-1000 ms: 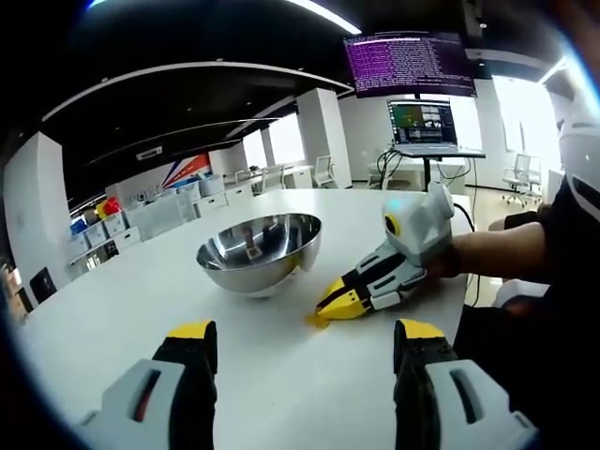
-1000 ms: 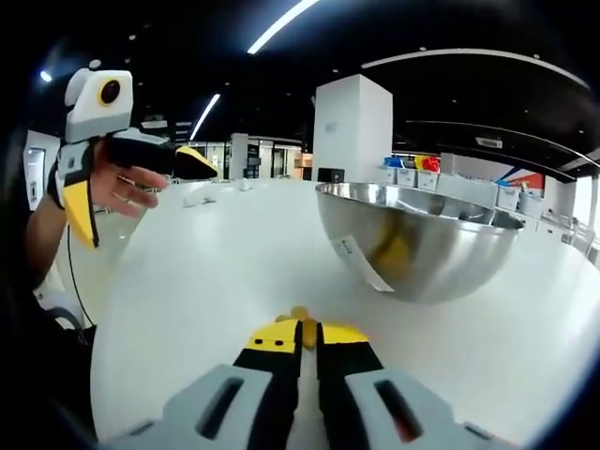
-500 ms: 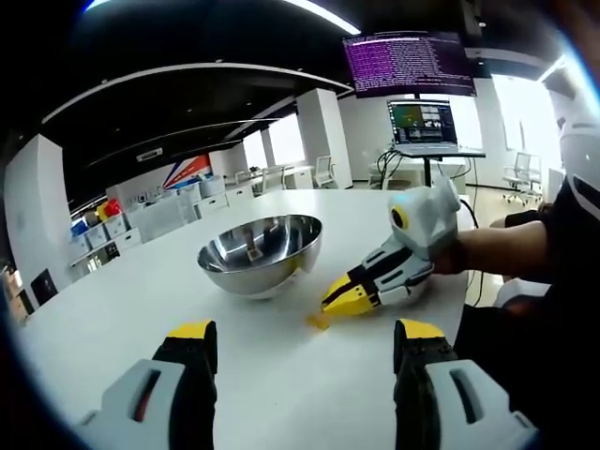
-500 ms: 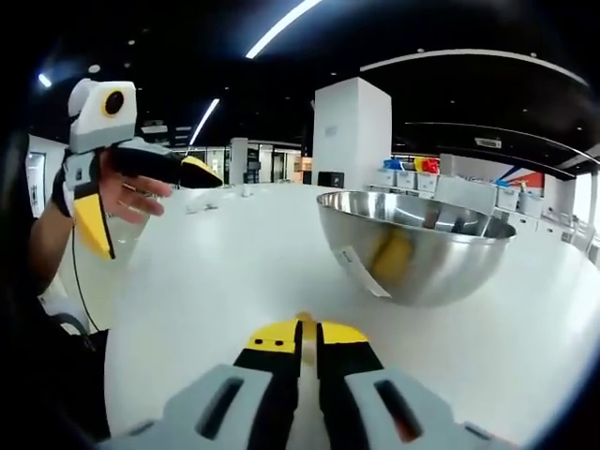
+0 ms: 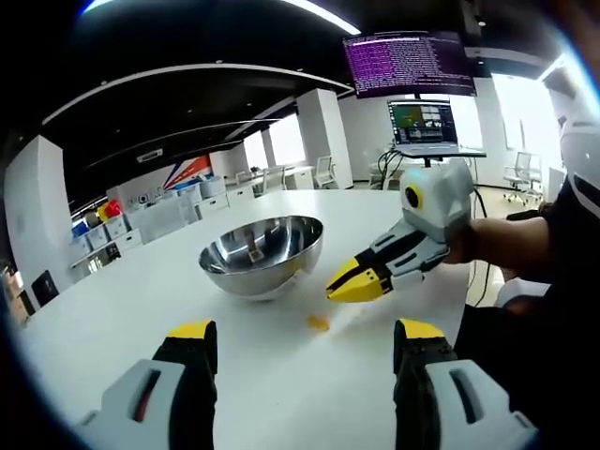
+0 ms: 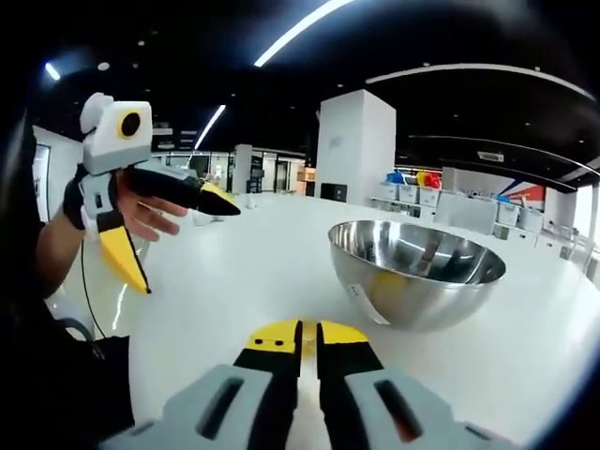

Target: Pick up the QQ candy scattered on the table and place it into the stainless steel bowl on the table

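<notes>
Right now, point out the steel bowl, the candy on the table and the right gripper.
steel bowl (image 5: 246,275): left gripper view, on its outer wall.
candy (image 5: 319,323): left gripper view, on the orange piece lying on the table.
right gripper (image 5: 343,286): left gripper view, on its yellow tips, closed together above the table.

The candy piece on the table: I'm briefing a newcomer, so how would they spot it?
Start at the white table and find the stainless steel bowl. Beside its base, below the raised right gripper, lies the candy: a small orange-yellow bit on bare white tabletop.
</notes>
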`<state>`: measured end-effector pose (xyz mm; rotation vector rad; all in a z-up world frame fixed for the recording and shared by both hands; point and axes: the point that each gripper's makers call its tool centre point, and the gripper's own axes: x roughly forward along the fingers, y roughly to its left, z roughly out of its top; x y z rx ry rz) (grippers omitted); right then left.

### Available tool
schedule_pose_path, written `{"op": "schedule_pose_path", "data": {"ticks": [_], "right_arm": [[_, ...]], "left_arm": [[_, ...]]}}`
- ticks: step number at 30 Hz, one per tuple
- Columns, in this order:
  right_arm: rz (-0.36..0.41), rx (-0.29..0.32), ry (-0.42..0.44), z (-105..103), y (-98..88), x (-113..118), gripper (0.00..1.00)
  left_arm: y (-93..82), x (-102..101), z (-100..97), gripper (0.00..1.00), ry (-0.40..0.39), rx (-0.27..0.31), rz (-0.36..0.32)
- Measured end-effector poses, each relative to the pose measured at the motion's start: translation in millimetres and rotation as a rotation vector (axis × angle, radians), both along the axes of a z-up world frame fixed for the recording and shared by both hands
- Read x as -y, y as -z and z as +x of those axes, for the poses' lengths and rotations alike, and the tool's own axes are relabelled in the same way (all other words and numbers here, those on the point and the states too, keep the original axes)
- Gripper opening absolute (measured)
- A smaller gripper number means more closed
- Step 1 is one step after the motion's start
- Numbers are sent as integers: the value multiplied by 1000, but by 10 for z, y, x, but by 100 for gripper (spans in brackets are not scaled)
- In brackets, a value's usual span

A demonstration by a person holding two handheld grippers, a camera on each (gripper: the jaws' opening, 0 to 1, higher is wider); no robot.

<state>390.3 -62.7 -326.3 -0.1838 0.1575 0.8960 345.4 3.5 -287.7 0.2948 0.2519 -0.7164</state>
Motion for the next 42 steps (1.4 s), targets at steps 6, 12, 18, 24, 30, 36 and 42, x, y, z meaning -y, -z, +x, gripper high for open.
{"op": "schedule_pose_path", "data": {"ticks": [6, 12, 18, 24, 30, 36, 42], "right_arm": [[21, 19, 25, 27, -130, 85, 5], [29, 54, 29, 34, -310, 109, 5], [33, 91, 37, 64, -512, 140, 5], [42, 125, 50, 155, -746, 177, 5], [44, 168, 55, 229, -957, 188, 5], [41, 218, 72, 348, -1187, 214, 5], [43, 271, 89, 481, -1411, 225, 5]], "left_arm": [[11, 9, -1, 77, 3, -2, 2], [-4, 14, 1, 77, 5, 2, 2], [-6, 10, 2, 77, 5, 2, 2], [10, 9, -1, 77, 5, -1, 3], [17, 22, -14, 77, 10, -2, 1], [22, 14, -13, 77, 8, -3, 0], [34, -5, -11, 77, 4, -6, 0]]}}
